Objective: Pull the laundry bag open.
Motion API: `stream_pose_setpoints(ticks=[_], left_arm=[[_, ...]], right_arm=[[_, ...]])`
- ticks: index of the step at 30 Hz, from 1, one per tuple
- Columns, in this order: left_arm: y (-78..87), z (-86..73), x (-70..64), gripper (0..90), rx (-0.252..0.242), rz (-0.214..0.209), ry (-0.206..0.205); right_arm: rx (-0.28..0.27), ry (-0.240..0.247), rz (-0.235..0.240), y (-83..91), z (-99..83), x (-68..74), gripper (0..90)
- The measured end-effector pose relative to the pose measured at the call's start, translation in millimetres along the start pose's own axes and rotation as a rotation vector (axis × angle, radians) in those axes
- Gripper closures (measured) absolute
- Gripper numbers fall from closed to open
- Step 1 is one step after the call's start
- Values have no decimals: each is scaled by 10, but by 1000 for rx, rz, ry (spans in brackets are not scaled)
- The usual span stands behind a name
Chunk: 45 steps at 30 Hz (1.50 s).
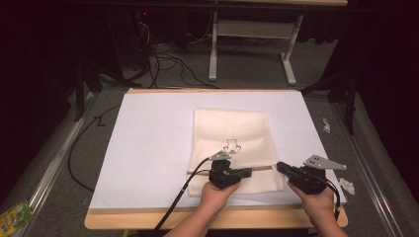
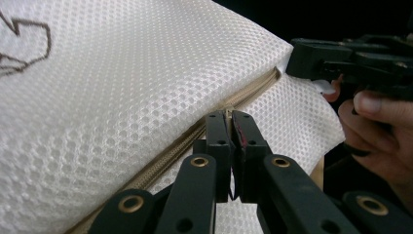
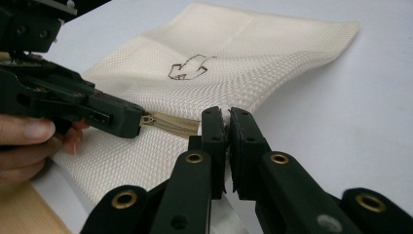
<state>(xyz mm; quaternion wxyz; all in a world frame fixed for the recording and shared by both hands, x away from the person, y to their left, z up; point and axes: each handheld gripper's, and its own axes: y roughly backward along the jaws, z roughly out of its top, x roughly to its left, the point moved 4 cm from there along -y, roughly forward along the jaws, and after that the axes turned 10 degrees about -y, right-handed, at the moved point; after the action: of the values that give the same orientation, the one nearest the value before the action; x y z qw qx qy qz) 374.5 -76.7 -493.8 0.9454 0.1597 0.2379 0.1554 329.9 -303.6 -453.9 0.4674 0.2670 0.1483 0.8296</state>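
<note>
Left gripper (image 3: 131, 122) clamped on zip pull (image 3: 147, 118), right gripper (image 2: 297, 58) pinching mesh bag (image 1: 232, 133) edge at zip end; pull along zipper (image 2: 195, 136), keep taut

Looks to me like lab or recording studio: black curtains (image 1: 29, 74) all round, grey carpet floor (image 1: 247, 69), cables (image 1: 168, 61) trailing to equipment, metal-legged bench (image 1: 252, 34) behind, white sheet (image 1: 148, 143) over wooden tabletop (image 1: 148, 219) I work on.
</note>
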Motion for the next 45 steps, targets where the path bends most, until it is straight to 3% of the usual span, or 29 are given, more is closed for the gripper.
stream_pose_setpoints(ticks=[2,4,5,6,8,10,11,12,13,16,18,20,21,23,26,27,29,31,33,34,35,36,37,39,40,41,42,44,45], left_arm=[[58,0,19,878,16,17,-12],[142,2,71,879,13,4,12],[182,-2,95,879,23,43,10],[216,-3,114,879,21,24,15],[257,-3,101,879,31,35,3],[278,-6,108,880,33,34,7],[287,-13,126,880,40,62,12],[314,-32,178,881,35,70,36],[362,-64,254,881,27,86,68],[593,-173,491,881,7,128,160],[781,-201,600,880,21,165,169],[989,-225,698,880,52,228,160],[1093,-241,734,879,52,219,162],[1217,-272,729,879,67,252,138],[1328,-341,728,876,83,317,90],[1336,-353,721,873,99,315,71],[1358,-367,696,856,138,304,29],[1427,-346,688,680,126,305,26],[1554,-284,680,542,75,336,-3],[1554,-284,680,485,75,336,-3],[1746,-202,675,431,25,422,-106],[1815,-177,674,378,9,459,-149],[1906,-150,674,316,1,528,-211],[2090,-131,688,205,21,698,-328],[2176,-134,709,158,45,770,-361],[2246,-143,737,154,67,813,-368],[2300,-154,769,140,62,824,-346],[2360,-167,824,97,26,788,-274],[2362,-166,839,87,24,783,-259]], right_arm=[[14,20,-6,-30,-14,42,872],[16,28,-22,-50,-7,68,873],[19,23,-9,-59,-5,80,874],[15,38,-40,-60,-2,86,874],[23,33,-21,-71,-6,110,875],[22,52,-36,-78,-6,149,876],[21,51,-29,-76,4,158,877],[8,49,-61,-64,13,157,878],[-5,47,-81,-33,33,123,878],[-57,-48,-129,144,73,-151,877],[-66,-72,-155,247,51,-347,876],[-58,-99,-177,288,10,-484,875],[-55,-111,-182,293,-1,-535,874],[-30,-138,-113,237,-15,-540,871],[12,-50,-143,97,-47,-378,859],[16,-45,-128,70,-47,-349,853],[22,-34,-142,47,-64,-340,825],[31,-19,-166,36,-95,-367,720],[1,-24,-160,70,-92,-402,566],[-19,-19,-157,104,-76,-421,486],[-54,-18,-158,155,-44,-454,391],[-76,-24,-163,198,-17,-483,329],[-95,-25,-168,231,4,-508,265],[-154,-32,-203,331,55,-575,148],[-168,-30,-229,379,76,-610,125],[-180,-26,-253,422,92,-641,107],[-193,-29,-270,452,101,-662,98],[-189,-29,-264,465,106,-675,104],[-182,-23,-271,454,107,-670,104]])
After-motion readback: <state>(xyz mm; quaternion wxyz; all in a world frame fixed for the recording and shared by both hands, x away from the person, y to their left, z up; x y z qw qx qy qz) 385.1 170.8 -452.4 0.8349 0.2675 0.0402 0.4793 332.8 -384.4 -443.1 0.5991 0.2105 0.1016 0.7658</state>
